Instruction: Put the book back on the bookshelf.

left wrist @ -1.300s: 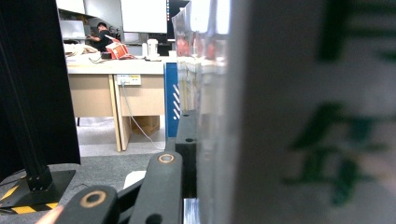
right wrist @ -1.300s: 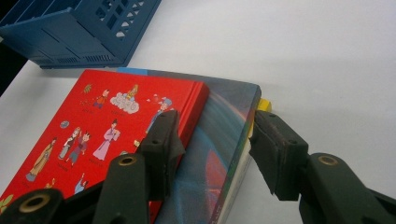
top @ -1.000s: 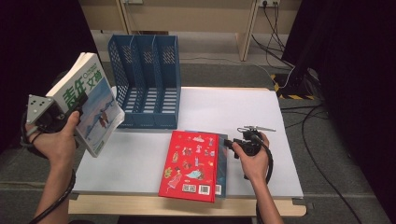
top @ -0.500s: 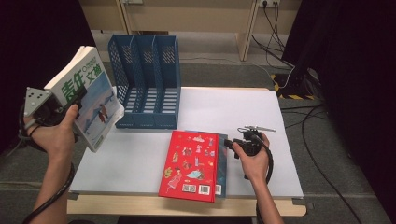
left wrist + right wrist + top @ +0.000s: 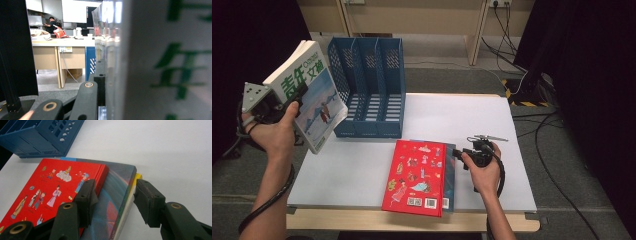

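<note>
A white book with green characters [image 5: 309, 100] is up in the air left of the table, and my left gripper [image 5: 297, 95] is shut on it. In the left gripper view the book's cover [image 5: 162, 62] is blurred and close, pressed against the one black jaw that shows. A red picture book [image 5: 414, 175] lies on a dark blue book [image 5: 449, 170] near the table's front edge. My right gripper [image 5: 460, 151] is at that stack's right side. Its jaws [image 5: 113, 192] are open astride the blue book's edge [image 5: 117, 185], above a yellow book [image 5: 138, 177].
A blue three-slot file rack [image 5: 372, 90] stands at the back left of the white table [image 5: 462, 115]; its corner is in the right gripper view [image 5: 37, 135]. Cables lie on the floor to the right. A desk and a person are far off in the left gripper view.
My left hand has lifted the white book a little and tipped it more upright. The right hand and the stacked books have stayed put.
</note>
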Action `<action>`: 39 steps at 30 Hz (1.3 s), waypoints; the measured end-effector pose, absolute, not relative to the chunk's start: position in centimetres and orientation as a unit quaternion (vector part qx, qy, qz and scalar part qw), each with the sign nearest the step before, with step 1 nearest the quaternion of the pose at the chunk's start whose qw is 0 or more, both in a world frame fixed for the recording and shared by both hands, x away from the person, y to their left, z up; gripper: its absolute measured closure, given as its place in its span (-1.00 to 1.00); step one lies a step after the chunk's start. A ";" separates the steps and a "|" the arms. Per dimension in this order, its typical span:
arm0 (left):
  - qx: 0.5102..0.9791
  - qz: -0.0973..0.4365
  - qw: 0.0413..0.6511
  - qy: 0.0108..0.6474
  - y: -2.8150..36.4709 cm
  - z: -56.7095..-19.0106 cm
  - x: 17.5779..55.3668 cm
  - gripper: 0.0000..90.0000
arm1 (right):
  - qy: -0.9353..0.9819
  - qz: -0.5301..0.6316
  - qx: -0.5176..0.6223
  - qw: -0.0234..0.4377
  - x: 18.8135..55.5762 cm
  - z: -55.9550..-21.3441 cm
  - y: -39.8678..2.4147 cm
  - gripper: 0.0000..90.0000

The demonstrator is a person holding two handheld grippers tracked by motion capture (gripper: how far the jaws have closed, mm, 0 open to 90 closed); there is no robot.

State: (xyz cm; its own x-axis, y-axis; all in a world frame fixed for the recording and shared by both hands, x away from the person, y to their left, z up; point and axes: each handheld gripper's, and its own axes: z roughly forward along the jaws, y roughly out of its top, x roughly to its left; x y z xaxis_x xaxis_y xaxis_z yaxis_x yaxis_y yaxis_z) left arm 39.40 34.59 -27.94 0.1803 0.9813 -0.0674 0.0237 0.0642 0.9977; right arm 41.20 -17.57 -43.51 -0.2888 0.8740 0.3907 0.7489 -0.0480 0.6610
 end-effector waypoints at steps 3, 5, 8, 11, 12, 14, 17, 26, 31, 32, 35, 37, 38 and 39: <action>0.533 0.432 0.555 0.471 34.5 -27.9 40.0 0.64 | 0.685 0.418 0.592 0.075 41.2 -43.5 -17.7 0.14; 0.533 0.431 0.555 0.471 34.5 -27.9 40.4 0.64 | 0.684 0.418 0.593 0.074 41.2 -43.5 -17.7 0.14; 0.534 0.430 0.556 0.471 34.4 -28.0 40.8 0.64 | 0.685 0.418 0.592 0.076 41.2 -43.6 -17.7 0.14; 0.536 0.429 0.553 0.472 34.4 -28.1 41.5 0.64 | 0.684 0.418 0.593 0.075 41.2 -43.7 -17.7 0.14; 0.536 0.429 0.553 0.472 34.4 -28.1 41.7 0.64 | 0.684 0.418 0.593 0.075 41.2 -43.7 -17.7 0.14; 0.536 0.430 0.552 0.472 34.3 -28.2 42.3 0.64 | 0.685 0.417 0.593 0.075 41.2 -43.7 -17.7 0.14; 0.536 0.432 0.552 0.471 34.2 -28.1 43.1 0.64 | 0.684 0.417 0.593 0.076 41.2 -43.7 -17.8 0.14; 0.534 0.436 0.554 0.467 33.8 -28.2 45.2 0.64 | 0.682 0.418 0.594 0.077 41.3 -43.7 -17.9 0.13; 0.534 0.440 0.550 0.468 33.6 -28.3 46.4 0.64 | 0.681 0.420 0.594 0.077 41.3 -43.6 -18.0 0.13; 0.534 0.440 0.550 0.468 33.6 -28.3 46.4 0.64 | 0.681 0.420 0.594 0.077 41.3 -43.6 -18.0 0.13; 0.536 0.446 0.543 0.468 33.4 -28.5 47.1 0.64 | 0.680 0.420 0.596 0.077 41.3 -43.7 -18.0 0.13; 0.537 0.448 0.541 0.468 33.4 -28.6 47.5 0.64 | 0.681 0.421 0.594 0.078 41.3 -43.7 -17.9 0.13; 0.536 0.447 0.541 0.469 33.3 -28.6 47.7 0.64 | 0.681 0.420 0.594 0.077 41.3 -43.7 -17.9 0.13; 0.535 0.448 0.541 0.469 33.3 -28.7 47.9 0.64 | 0.681 0.421 0.594 0.077 41.3 -43.6 -17.9 0.13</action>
State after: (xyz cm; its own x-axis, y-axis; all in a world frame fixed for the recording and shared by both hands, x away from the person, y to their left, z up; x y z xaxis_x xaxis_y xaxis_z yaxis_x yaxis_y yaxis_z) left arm 47.85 33.30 -28.65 0.1589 0.9869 -0.0284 0.0180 0.0259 0.9995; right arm 41.31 -17.92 -43.62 -0.2835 0.8735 0.3958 0.7442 -0.0599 0.6652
